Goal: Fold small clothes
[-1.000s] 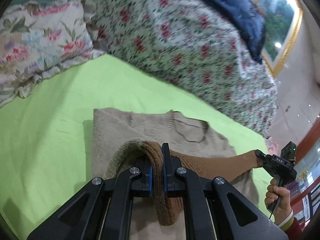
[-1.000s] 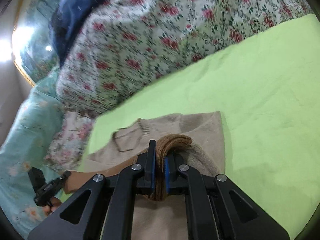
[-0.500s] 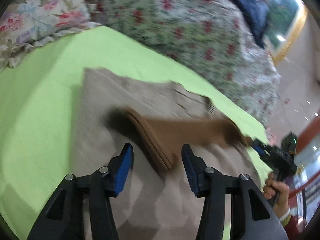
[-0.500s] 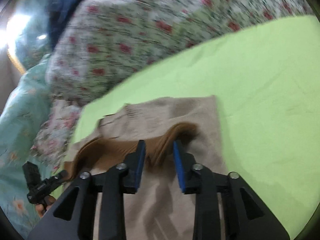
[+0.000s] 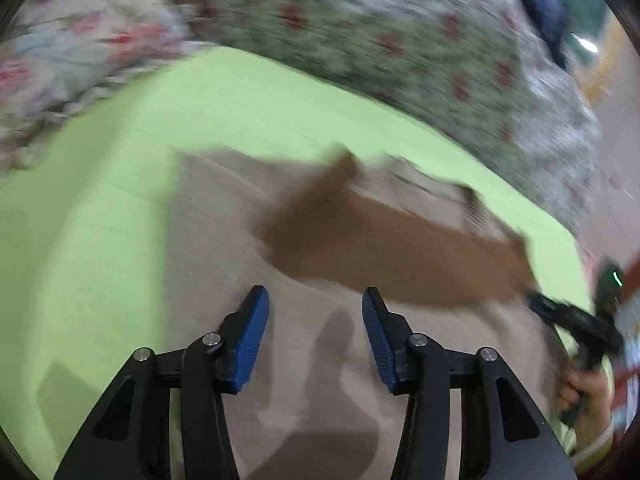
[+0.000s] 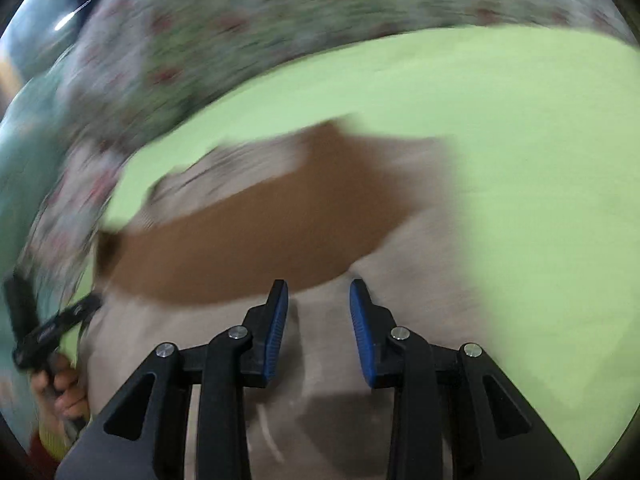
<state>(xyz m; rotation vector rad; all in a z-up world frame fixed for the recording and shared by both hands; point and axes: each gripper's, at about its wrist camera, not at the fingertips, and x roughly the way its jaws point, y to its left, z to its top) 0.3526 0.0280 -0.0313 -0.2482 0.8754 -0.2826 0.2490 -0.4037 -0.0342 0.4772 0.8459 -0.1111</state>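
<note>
Left gripper (image 5: 315, 332) open over blurred beige-and-brown sweater (image 5: 360, 240).

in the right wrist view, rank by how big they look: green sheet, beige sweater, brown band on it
1. green sheet
2. beige sweater, though it lies nearer the camera
3. brown band

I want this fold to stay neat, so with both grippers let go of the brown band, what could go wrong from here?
1. The brown knitted band lies slanted across the beige knitted sweater, so the fold may set crooked.
2. The left gripper and right gripper, jaws open and empty, hang close above the knit and could snag it.
</note>
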